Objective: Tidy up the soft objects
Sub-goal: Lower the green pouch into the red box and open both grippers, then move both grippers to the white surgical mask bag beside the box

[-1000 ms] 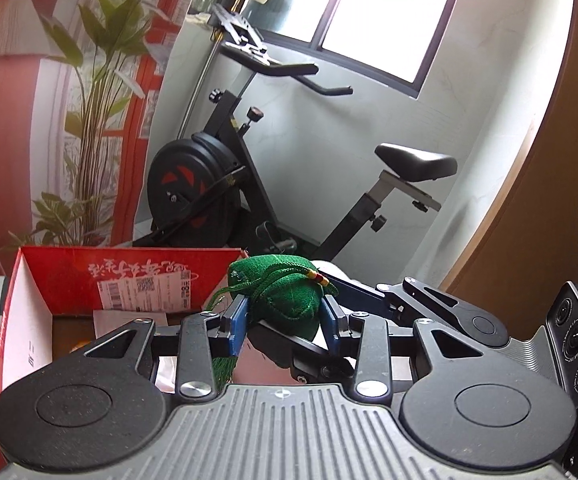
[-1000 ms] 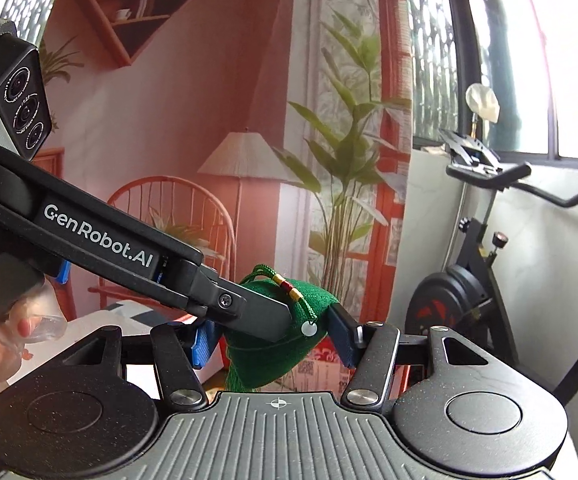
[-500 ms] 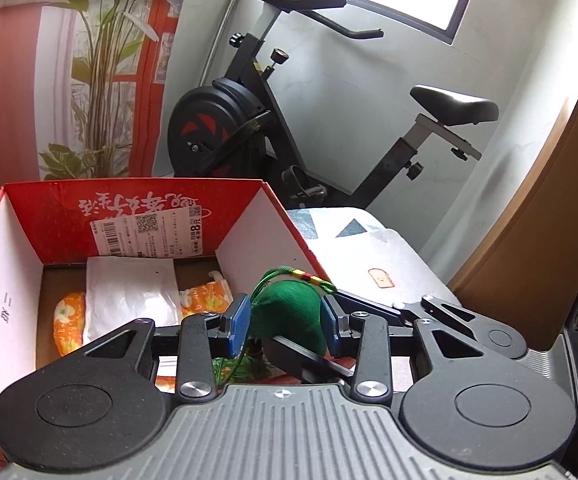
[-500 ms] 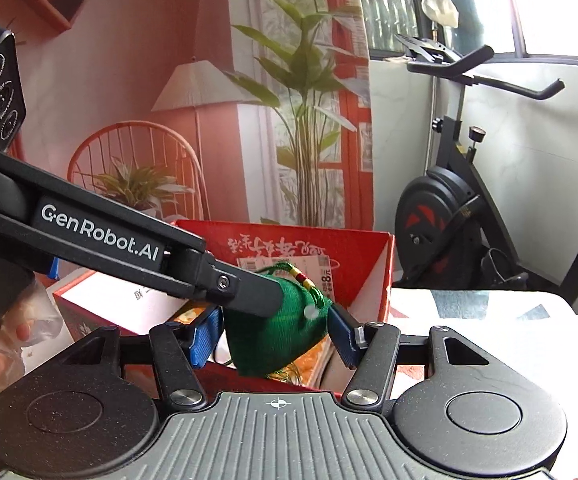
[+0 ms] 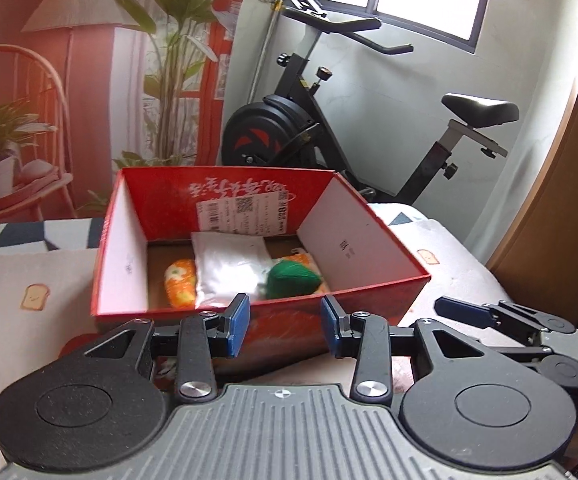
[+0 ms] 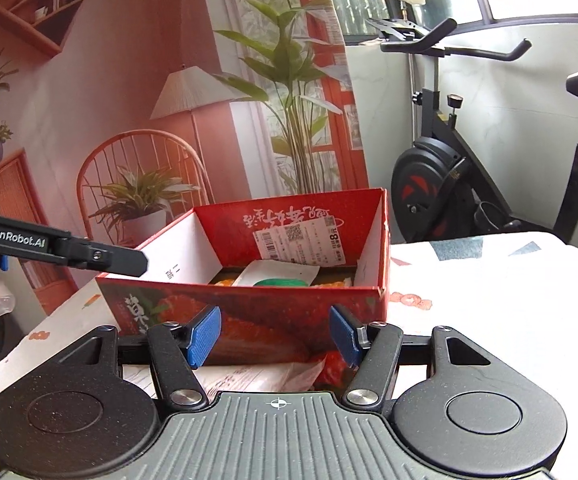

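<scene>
A red cardboard box (image 5: 361, 216) stands open on the table; it also shows in the right wrist view (image 6: 373, 304). Inside lie a green knitted pouch (image 5: 294, 278), a white soft packet (image 5: 231, 268) and an orange patterned soft item (image 5: 181, 282). From the right wrist only the top of the green pouch (image 6: 277, 281) shows over the box's front wall. My left gripper (image 5: 285, 325) is open and empty, just in front of the box. My right gripper (image 6: 275, 335) is open and empty, at the box's front wall.
The table has a white cloth (image 6: 489, 296) with small prints. A flat packet (image 6: 265, 376) lies under my right gripper. An exercise bike (image 5: 329, 120) stands behind the table. A brown panel (image 5: 561, 200) rises at the right.
Both grippers were shut on the green pouch. They opened and pulled back, and the pouch now lies in the box.
</scene>
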`<state>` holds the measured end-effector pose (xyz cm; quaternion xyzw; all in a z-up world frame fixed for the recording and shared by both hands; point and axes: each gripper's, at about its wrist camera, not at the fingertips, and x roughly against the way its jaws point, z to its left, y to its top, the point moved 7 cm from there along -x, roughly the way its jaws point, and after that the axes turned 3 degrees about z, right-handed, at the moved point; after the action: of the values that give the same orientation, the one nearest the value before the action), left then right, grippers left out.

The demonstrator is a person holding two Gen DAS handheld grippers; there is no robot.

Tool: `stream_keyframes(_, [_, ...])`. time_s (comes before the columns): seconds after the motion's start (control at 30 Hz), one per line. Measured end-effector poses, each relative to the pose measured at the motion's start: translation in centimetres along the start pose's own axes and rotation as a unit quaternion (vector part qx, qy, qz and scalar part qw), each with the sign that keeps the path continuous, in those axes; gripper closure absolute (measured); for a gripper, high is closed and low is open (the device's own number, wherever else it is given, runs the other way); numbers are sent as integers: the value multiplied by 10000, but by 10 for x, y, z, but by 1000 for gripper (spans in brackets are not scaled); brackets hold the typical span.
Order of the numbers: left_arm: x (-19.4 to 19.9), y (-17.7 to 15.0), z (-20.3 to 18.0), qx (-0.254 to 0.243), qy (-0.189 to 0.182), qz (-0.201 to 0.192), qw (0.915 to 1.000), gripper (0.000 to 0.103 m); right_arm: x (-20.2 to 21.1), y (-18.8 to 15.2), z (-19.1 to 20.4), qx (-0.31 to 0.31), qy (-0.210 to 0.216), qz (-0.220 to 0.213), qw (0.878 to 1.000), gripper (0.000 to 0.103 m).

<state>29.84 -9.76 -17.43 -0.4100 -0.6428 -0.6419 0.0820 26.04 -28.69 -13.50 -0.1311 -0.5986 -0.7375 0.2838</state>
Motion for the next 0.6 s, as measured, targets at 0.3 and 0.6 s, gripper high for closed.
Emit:
stream_keyframes(0.3, [46, -69, 49, 712, 574, -136, 9957, 59, 34, -41, 28, -83, -113, 102, 9999, 38])
stream_keyframes(0.6, [62, -135, 89, 2092, 784, -50, 9747, 59, 32, -46, 28, -256, -456, 109, 9986, 46])
